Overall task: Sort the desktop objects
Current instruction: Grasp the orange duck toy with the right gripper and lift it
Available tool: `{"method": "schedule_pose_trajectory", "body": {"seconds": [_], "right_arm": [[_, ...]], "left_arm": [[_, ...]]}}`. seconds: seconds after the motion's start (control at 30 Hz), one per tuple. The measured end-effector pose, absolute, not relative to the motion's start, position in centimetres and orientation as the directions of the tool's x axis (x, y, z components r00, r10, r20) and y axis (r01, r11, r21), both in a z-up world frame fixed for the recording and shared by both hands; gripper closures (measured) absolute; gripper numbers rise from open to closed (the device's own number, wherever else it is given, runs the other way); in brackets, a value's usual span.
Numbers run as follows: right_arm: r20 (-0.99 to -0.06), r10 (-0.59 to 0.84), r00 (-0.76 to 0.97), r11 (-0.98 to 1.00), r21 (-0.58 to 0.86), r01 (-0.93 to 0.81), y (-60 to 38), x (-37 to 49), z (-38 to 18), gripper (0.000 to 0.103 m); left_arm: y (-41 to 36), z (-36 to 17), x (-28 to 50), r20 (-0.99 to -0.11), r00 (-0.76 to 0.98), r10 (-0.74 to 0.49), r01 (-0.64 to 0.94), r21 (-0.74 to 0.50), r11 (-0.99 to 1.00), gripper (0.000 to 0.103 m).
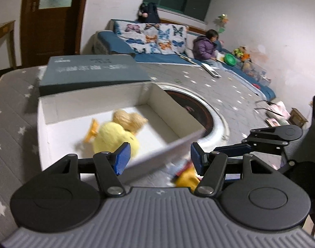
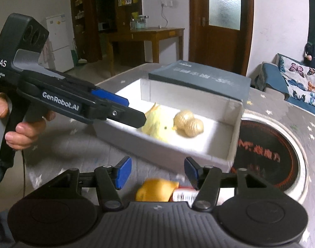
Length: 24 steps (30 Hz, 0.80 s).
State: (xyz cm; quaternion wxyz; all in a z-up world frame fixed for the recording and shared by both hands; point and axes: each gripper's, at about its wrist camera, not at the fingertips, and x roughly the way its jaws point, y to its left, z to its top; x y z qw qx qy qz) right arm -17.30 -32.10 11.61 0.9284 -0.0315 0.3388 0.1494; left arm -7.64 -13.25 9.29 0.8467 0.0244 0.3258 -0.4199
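— How far along are you?

— Your white box (image 2: 219, 124) near the table's (image 1: 12, 107) middle holds a yellow plush chick (image 2: 157, 127) and a tan peanut-shaped toy (image 2: 188, 124). Two sorted, by my reckoning.

— What is left?

— A yellow toy (image 2: 155, 190) and a red-labelled item (image 2: 184, 195) lie on the table just outside the box's near wall, below your right gripper (image 2: 156, 172).

— And the jaws?

— Both spread and empty; your left gripper (image 1: 157, 157) hangs over the box's near corner.
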Motion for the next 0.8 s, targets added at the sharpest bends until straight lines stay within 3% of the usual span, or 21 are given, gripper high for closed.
{"method": "schedule_pose_trajectory", "body": {"seconds": [0.43,0.8], "right_arm": [[-0.687,0.261,0.678,0.956,0.087,-0.279,-32.0,-21.2,8.5,0.045],[-0.722,0.237,0.65,0.96,0.07,-0.272,-31.4,-21.8,6.4,0.055]], "left_arm": [[-16.6,5.6,-9.4,-0.632,0.306,-0.712,0.794,-0.244,0.557,0.04],[-18.3,2.9,-7.7,-0.685,0.244,-0.687,0.777,-0.285,0.561,0.04]]}}
